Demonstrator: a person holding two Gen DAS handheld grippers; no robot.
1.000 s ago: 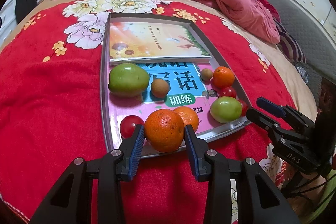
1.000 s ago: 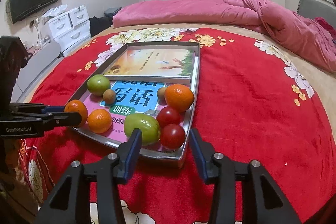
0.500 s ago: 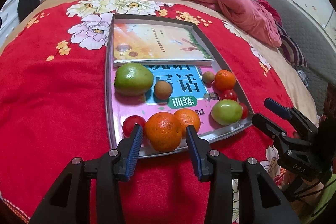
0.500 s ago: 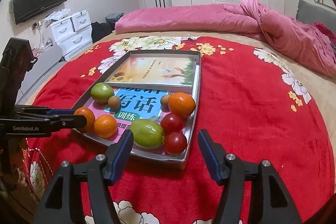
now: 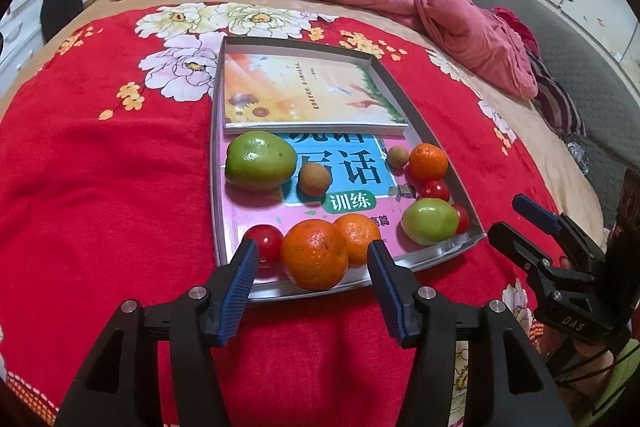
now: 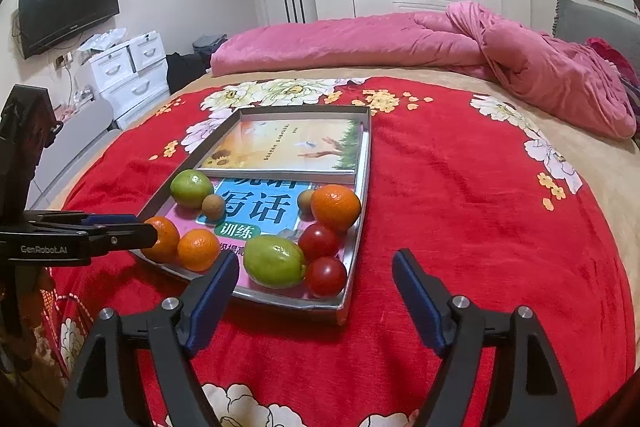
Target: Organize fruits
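A silver tray (image 5: 216, 155) on the red bedspread holds two books and several fruits. At its near edge lie a big orange (image 5: 314, 247), a smaller orange (image 5: 360, 237) and a red tomato (image 5: 265, 241). My left gripper (image 5: 314, 261) straddles the big orange, its jaws opening and both pads off the peel. It also shows from the side as the left gripper (image 6: 140, 227). My right gripper (image 6: 315, 262) is opening with nothing between its jaws. Just beyond it lie a green fruit (image 6: 274, 261) and two tomatoes (image 6: 326, 275). A large green fruit (image 5: 260, 161) lies further back.
A rumpled pink quilt (image 6: 520, 67) covers the far side of the bed. White drawers (image 6: 132, 71) and a wall television (image 6: 70, 7) stand at the left, wardrobes behind. The right gripper (image 5: 510, 217) hovers by the tray's near right corner.
Both pairs of jaws have spread wider. The left pads, close against the big orange a second ago, now stand apart from it. The orange stays on the tray.
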